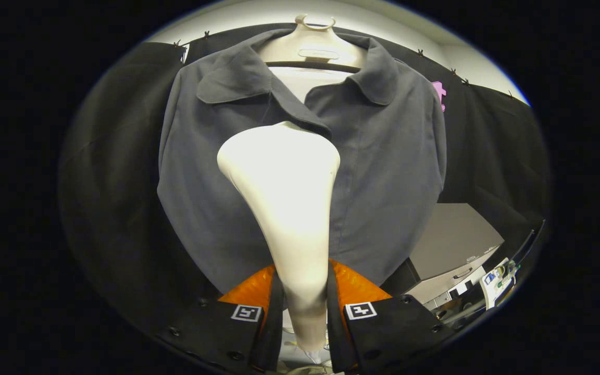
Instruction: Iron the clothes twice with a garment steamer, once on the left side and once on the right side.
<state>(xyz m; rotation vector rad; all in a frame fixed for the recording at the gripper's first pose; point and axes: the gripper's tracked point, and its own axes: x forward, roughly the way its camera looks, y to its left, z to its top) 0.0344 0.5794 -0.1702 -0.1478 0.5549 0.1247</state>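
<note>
Two fingers of the gripper (pixel 301 291) pinch the narrow handle of a cream, flared-head garment steamer (pixel 284 187). Its wide head lies against, or perhaps just short of, the chest of a dark grey collared cloth shirt (pixel 383 172) on a pale hanger (pixel 314 44).

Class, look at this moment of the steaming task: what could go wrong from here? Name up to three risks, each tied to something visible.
1. The gripper is shut on the steamer low on its narrow handle, with the wide head far ahead; it may tilt or slip.
2. The head sits near the shirt's centre placket, so a side pass may be missed.
3. The shirt hangs freely on a hanger; pressing could swing it.
</note>
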